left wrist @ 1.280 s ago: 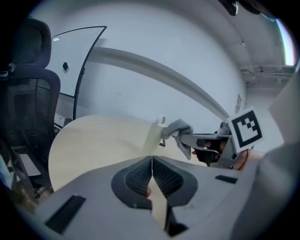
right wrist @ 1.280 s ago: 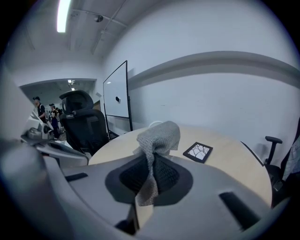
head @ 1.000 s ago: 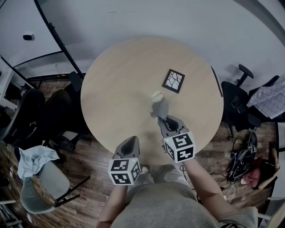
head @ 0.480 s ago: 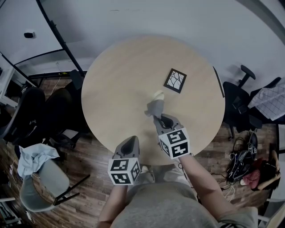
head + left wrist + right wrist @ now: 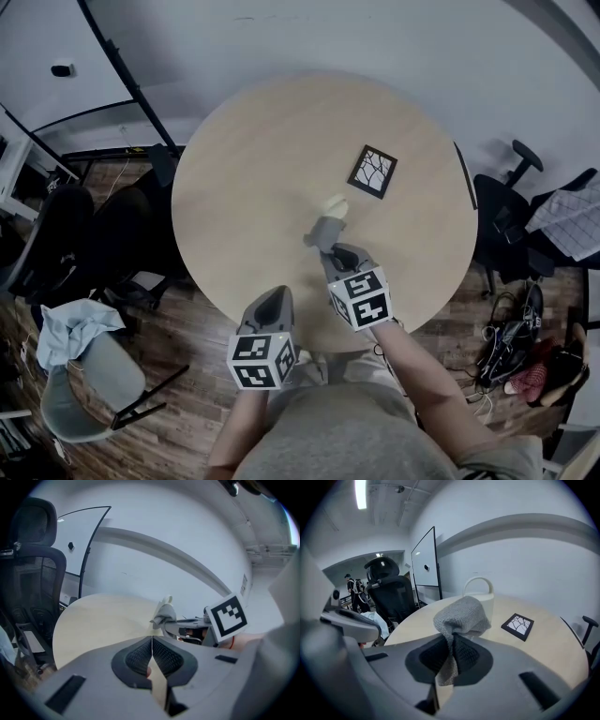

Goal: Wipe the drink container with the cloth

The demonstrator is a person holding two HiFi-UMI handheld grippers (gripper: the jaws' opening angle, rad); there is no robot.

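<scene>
A pale cream drink container [image 5: 334, 204] with a loop handle [image 5: 478, 584] stands near the middle of the round wooden table [image 5: 253, 178]. My right gripper [image 5: 328, 247] is shut on a grey knitted cloth [image 5: 323, 231], which bunches up just in front of the container [image 5: 488, 603] and hides its lower part; the cloth [image 5: 459, 615] hangs out between the jaws. My left gripper [image 5: 271, 307] is shut with nothing in it, at the table's near edge, left of the right gripper. In the left gripper view the cloth [image 5: 163, 615] and the right gripper [image 5: 187, 626] show ahead.
A black square coaster with a white branch pattern [image 5: 372, 171] lies beyond the container to the right [image 5: 518, 625]. Office chairs stand left of the table [image 5: 56, 234] and right of it [image 5: 506, 202]. A grey chair with a blue cloth [image 5: 80, 366] sits at lower left.
My right gripper has drawn the grey cloth back toward me and slightly left, away from the container. The left gripper has stayed in place.
</scene>
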